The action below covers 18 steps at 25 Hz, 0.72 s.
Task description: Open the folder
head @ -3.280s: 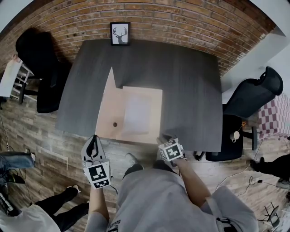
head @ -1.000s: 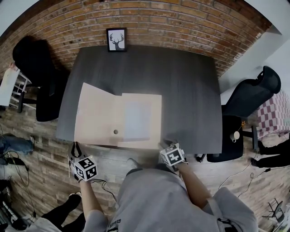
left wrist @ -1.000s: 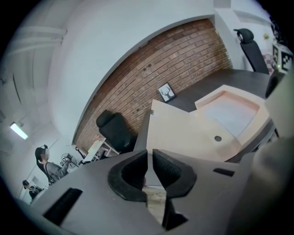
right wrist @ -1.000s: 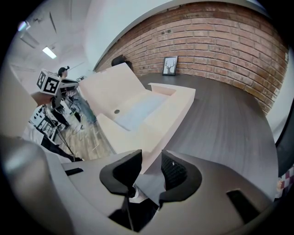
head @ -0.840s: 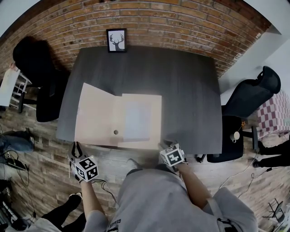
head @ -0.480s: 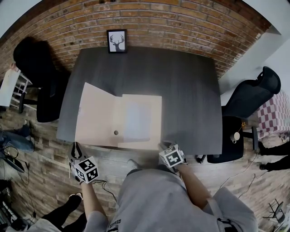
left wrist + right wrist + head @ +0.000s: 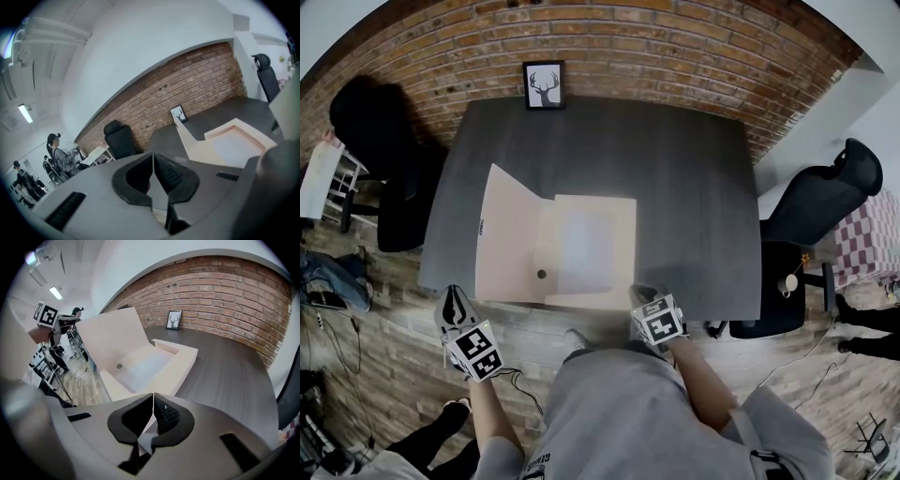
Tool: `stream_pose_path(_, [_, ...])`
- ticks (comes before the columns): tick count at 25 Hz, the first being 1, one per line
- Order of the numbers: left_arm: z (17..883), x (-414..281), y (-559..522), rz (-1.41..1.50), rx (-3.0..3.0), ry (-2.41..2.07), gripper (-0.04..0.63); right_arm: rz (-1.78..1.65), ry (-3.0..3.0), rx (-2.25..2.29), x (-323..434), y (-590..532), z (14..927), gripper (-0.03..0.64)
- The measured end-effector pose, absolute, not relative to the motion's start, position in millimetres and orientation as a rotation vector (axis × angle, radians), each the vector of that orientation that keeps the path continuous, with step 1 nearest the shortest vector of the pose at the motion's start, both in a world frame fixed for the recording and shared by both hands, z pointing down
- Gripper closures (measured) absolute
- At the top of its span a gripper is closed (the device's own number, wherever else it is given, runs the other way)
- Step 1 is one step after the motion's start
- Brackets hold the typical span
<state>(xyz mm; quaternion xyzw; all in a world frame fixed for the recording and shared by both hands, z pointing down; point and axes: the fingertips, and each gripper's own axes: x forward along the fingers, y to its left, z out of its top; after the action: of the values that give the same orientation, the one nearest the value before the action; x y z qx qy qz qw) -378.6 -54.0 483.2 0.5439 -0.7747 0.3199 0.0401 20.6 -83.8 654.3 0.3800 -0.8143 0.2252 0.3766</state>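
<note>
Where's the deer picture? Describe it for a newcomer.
Find the dark table against the brick wall. At its far edge, left of centre, stands a small frame. Black-edged with a deer head, it stands apart from the pale open folder.

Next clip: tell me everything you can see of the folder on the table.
The folder is a pale beige, cardboard-looking case that lies open near the front edge of the dark table. Its shallow tray lies flat, with raised walls and a lighter sheet inside. The cover, hinged at the tray's left side, stands tilted up, not laid flat. A small dark round spot sits near the hinge. Only the table is seen touching it.
</note>
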Motion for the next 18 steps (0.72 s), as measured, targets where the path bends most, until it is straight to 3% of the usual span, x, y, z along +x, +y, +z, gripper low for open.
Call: stream_pose_path(18, [415, -240, -112, 0.449, 2.1, -2.178, 0.591, 0.307, -2.458, 1.356, 6, -137, 483, 0.617])
